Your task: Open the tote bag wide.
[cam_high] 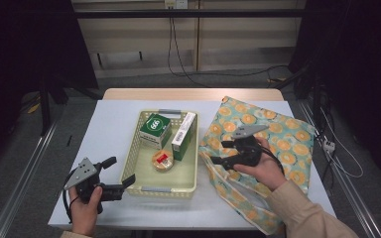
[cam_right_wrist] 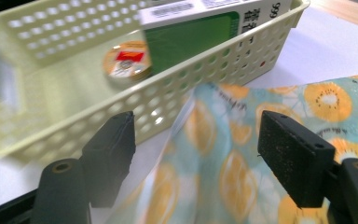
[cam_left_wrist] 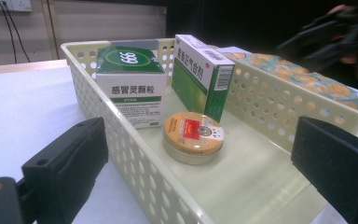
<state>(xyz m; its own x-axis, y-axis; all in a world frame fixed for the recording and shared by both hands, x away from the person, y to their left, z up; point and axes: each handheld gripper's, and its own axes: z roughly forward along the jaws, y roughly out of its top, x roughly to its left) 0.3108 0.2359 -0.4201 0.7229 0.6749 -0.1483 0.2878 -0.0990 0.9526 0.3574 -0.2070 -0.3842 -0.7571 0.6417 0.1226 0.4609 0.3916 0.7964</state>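
High view: right gripper (cam_high: pixel 222 152) jaws wide, empty, over bag (cam_high: pixel 278 130) left edge at table right side, just beside basket (cam_high: pixel 131 159). Left gripper (cam_high: pixel 121 172) wide open, empty, at basket's near-left corner.

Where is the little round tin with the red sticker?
In the high view the round tin lies flat in the pale yellow basket, toward its near end, just in front of the two green boxes.
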